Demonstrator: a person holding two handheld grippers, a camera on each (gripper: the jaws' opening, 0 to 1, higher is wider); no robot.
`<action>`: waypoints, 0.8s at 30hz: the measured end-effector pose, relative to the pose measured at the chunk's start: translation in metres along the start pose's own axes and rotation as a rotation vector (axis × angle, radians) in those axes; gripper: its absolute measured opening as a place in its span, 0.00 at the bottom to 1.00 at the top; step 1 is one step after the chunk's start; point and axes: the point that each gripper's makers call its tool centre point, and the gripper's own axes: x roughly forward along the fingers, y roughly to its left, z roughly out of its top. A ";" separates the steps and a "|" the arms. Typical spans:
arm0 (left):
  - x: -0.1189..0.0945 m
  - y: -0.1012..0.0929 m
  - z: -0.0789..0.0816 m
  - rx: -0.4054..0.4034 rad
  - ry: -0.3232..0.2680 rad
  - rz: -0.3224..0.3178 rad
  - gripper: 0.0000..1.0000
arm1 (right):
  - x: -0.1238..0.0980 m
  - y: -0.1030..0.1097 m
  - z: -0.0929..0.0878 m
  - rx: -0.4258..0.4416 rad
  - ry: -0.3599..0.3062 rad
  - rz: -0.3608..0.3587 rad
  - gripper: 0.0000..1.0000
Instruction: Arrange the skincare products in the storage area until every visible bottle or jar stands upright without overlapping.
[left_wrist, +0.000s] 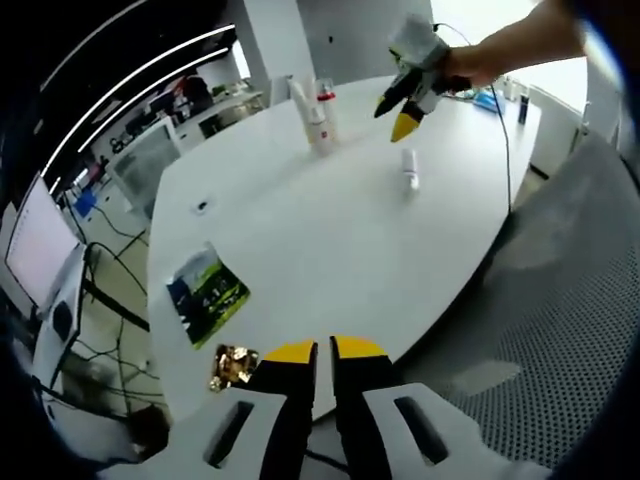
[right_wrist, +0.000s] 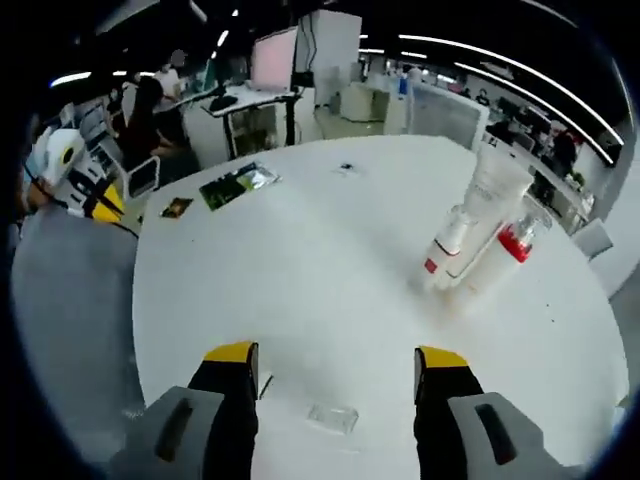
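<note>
You are holding the right hand-held gripper (right_wrist: 335, 362) wide open, empty, beside the lying bottle (left_wrist: 409, 168); the left hand-held gripper (left_wrist: 324, 349) nearly closed, empty.

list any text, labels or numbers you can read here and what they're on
None can be read.
Green packet: printing too blurred.
Gold wrapper: too small to tell.
White tube with the red band: label not legible.
Red-capped clear bottle: no readable label.
Small clear bottle lying on its side: too small.
Monitors in the background: no readable text.
</note>
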 end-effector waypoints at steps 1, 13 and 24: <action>0.000 -0.001 -0.001 0.005 0.004 -0.005 0.05 | -0.002 0.006 -0.006 -0.020 0.026 0.049 0.63; 0.003 -0.007 -0.008 0.029 0.041 -0.024 0.05 | 0.024 0.030 -0.068 -0.606 0.426 0.247 0.62; 0.006 -0.010 -0.013 0.035 0.076 -0.041 0.05 | 0.039 0.029 -0.084 -0.567 0.495 0.291 0.48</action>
